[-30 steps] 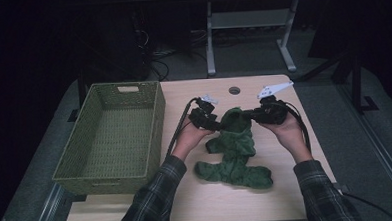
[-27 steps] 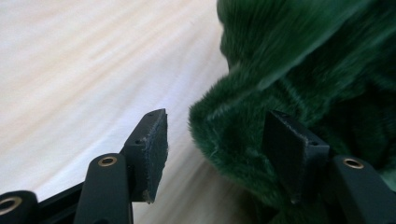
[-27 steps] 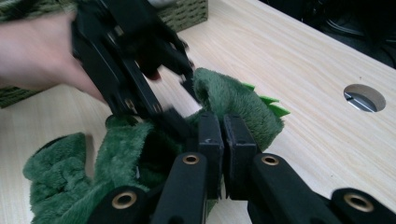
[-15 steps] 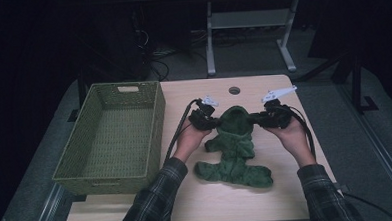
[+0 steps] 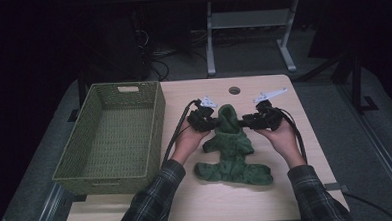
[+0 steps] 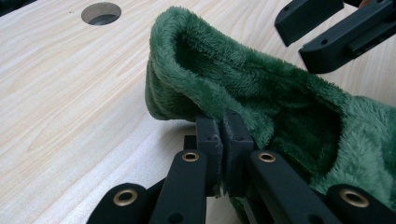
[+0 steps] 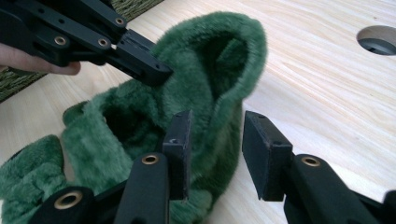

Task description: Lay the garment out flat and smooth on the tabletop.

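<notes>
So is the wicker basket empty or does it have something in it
Empty. The high view shows the green wicker basket with its bare woven bottom all the way across; the green fleece garment lies outside it on the table.

So there's this fuzzy green garment [image 5: 230, 149], plush fleece, lying crumpled on the light wood bench [image 5: 268, 197] just right of a woven green basket [image 5: 110, 139]. Its hooded end [image 6: 196, 70] is propped up and gaping open at the far side, while the rest sprawls flat toward the near edge.
</notes>
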`<action>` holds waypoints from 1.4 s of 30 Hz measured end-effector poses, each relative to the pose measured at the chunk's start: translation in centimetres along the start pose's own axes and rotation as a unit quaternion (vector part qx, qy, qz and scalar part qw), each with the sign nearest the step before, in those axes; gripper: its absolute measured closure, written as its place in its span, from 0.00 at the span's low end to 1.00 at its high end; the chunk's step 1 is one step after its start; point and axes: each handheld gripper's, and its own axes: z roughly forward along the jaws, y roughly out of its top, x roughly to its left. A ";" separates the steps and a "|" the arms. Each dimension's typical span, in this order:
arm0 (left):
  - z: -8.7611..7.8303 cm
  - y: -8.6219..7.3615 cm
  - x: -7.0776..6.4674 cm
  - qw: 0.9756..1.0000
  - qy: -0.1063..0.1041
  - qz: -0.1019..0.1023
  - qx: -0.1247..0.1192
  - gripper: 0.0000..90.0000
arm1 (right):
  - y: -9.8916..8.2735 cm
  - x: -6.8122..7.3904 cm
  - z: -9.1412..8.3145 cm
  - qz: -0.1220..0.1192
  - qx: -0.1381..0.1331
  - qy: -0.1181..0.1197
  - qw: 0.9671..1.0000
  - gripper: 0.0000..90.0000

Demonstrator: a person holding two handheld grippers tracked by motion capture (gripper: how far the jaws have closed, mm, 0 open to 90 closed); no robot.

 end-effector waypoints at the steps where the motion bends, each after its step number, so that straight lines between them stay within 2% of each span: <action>1: 0.0 0.0 0.0 1.000 -0.001 0.000 -0.001 0.97 | 0.1 0.2 0.2 0.001 0.005 0.002 1.000 0.70; 3: -0.1 0.0 -0.1 1.000 -0.001 -0.001 -0.003 0.97 | 0.1 0.3 0.8 0.003 0.019 -0.002 1.000 0.70; 5: -0.2 0.1 -0.1 1.000 -0.001 0.001 -0.004 0.97 | -0.1 0.2 1.4 0.002 0.033 -0.001 0.999 0.79; 7: -0.4 0.0 -0.1 1.000 0.001 0.000 -0.006 0.97 | -0.3 0.2 1.7 -0.001 0.049 -0.012 0.999 0.91; 9: -0.6 -0.2 -0.1 1.000 0.004 0.000 -0.009 0.97 | -0.5 0.2 1.5 -0.010 0.053 -0.029 0.998 0.96; 12: -1.2 -0.8 0.2 1.000 0.017 -0.005 -0.020 0.97 | -1.0 -0.1 0.5 -0.010 0.042 -0.042 0.998 0.97; 14: -1.2 -1.4 0.5 0.999 0.025 -0.012 -0.019 0.97 | -1.4 -0.5 -0.1 -0.005 0.037 -0.057 0.998 0.98; 16: -1.0 -2.0 0.9 0.999 0.029 -0.023 -0.019 0.96 | -2.1 -1.2 -0.6 0.002 0.033 -0.071 0.997 0.99; 17: -0.8 -2.4 1.1 0.999 0.030 -0.024 -0.016 0.96 | -3.0 -2.0 -0.7 0.011 0.038 -0.080 0.996 0.99; 19: -0.1 -2.9 1.3 0.999 0.028 -0.031 -0.010 0.96 | -3.4 -2.4 -0.6 0.018 0.043 -0.080 0.996 0.99; 23: 1.6 -3.6 1.3 0.999 0.042 -0.013 0.013 0.96 | -4.9 -3.0 0.5 0.017 0.061 -0.095 0.994 1.00; 27: 2.8 -4.1 1.3 0.998 0.053 0.000 0.035 0.94 | -5.4 -3.0 1.5 0.010 0.074 -0.107 0.991 1.00; 29: 3.0 -4.3 1.5 0.998 0.055 -0.002 0.036 0.92 | -5.4 -2.9 1.8 0.004 0.075 -0.113 0.991 1.00; 33: 2.7 -4.0 2.1 0.998 0.051 -0.015 0.039 0.79 | -5.3 -3.0 1.9 0.004 0.076 -0.111 0.991 0.98; 34: 2.6 -3.8 2.2 0.998 0.054 -0.019 0.037 0.75 | -5.3 -3.1 1.9 0.005 0.076 -0.110 0.991 0.96; 37: 1.7 -3.4 2.4 0.998 0.057 -0.029 0.020 0.64 | -5.1 -3.3 1.5 0.014 0.064 -0.108 0.992 0.79; 39: 1.2 -3.2 2.5 0.998 0.048 -0.044 0.015 0.58 | -4.9 -3.3 1.0 0.017 0.051 -0.105 0.993 0.76; 42: 0.2 -2.8 2.5 0.998 0.042 -0.042 0.018 0.48 | -4.3 -2.9 -0.5 0.016 0.031 -0.109 0.993 0.70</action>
